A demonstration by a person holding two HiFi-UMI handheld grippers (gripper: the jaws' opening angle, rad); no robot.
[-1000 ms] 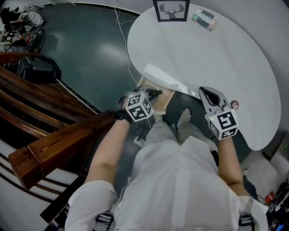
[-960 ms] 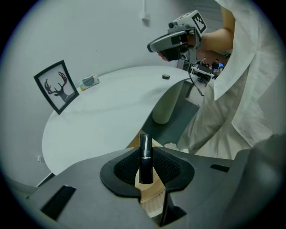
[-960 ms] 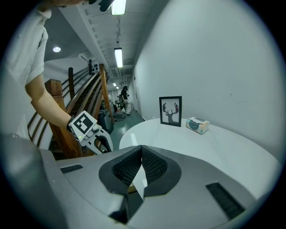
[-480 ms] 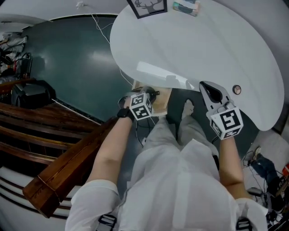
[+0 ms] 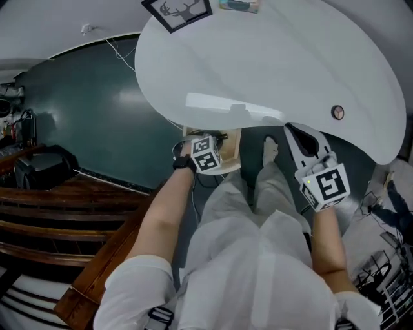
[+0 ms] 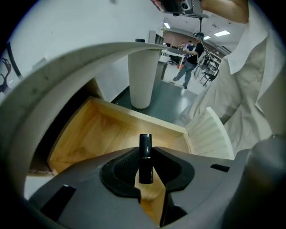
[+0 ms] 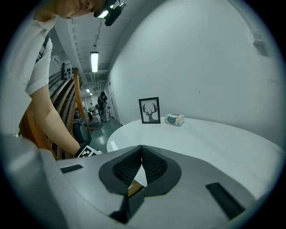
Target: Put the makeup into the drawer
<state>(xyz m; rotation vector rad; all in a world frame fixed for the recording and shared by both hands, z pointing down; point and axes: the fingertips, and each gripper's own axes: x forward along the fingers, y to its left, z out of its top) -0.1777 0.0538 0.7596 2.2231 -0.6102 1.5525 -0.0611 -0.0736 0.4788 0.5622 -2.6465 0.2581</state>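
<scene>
In the left gripper view a black lipstick tube (image 6: 145, 157) with a thin gold band stands upright between the pads, and my left gripper (image 6: 145, 151) is shut on it. Right below it lies the open wooden drawer (image 6: 96, 134), whose visible floor is bare. From the head view the left gripper (image 5: 217, 143) hangs over that drawer (image 5: 232, 153), under the rim of the white round table (image 5: 290, 58). My right gripper (image 5: 295, 133) is at the table's near edge. Its jaws (image 7: 141, 150) meet at the tips with nothing between them.
A framed deer picture (image 5: 175, 9) and a tissue box (image 5: 239, 5) stand at the table's far side, and a small round object (image 5: 337, 112) lies near its right edge. The white table pedestal (image 6: 144, 76) rises behind the drawer. Wooden benches (image 5: 58, 206) run along the left.
My left gripper has sunk with the lipstick toward the open drawer and rolled somewhat. The right gripper has stayed near the table's edge. The head view has swung, showing more table.
</scene>
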